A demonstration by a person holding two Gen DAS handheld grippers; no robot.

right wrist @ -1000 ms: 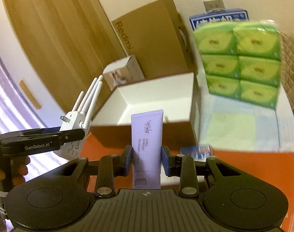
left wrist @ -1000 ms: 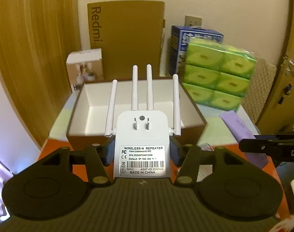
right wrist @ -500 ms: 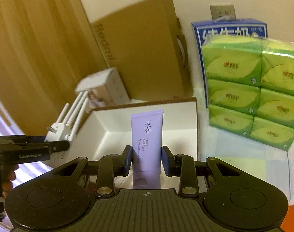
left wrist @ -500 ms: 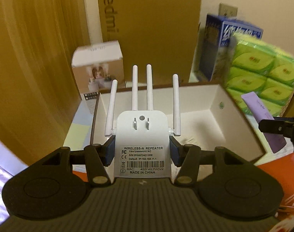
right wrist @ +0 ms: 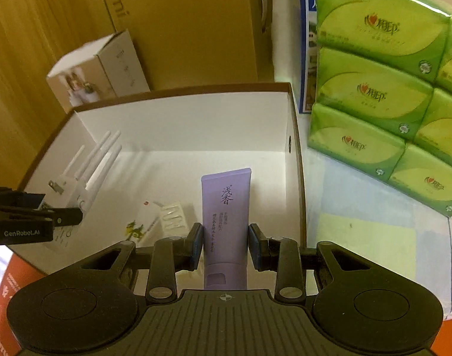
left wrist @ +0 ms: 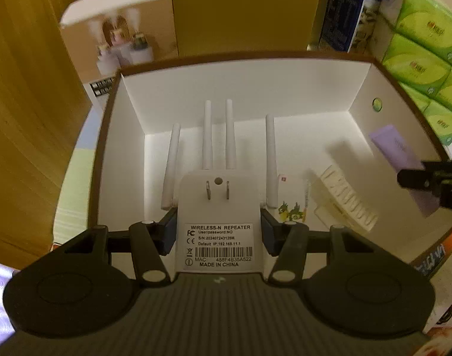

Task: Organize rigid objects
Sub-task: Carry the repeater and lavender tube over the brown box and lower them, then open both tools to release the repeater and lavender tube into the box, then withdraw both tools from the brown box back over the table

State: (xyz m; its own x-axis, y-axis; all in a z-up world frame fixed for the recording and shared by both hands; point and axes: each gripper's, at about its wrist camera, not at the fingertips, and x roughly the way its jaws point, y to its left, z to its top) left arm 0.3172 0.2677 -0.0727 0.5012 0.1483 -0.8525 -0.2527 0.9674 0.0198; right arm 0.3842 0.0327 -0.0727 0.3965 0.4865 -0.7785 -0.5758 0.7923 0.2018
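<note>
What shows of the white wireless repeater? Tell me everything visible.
The wireless repeater is a white plastic block with four slim antennas pointing away from the camera, two metal plug prongs and a printed label reading WIRELESS-N REPEATER, MADE IN CHINA. The left gripper clamps its sides between blue-padded fingers, holding it tilted over the left part of the open white-lined box. Whether it touches the box floor cannot be told.

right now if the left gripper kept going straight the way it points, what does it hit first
Most likely the bare white floor of the open box. The left gripper points down into it, shut on the wireless repeater, so the antenna tips would touch first. The small items lie off to the right; depth is hard to judge.
</note>
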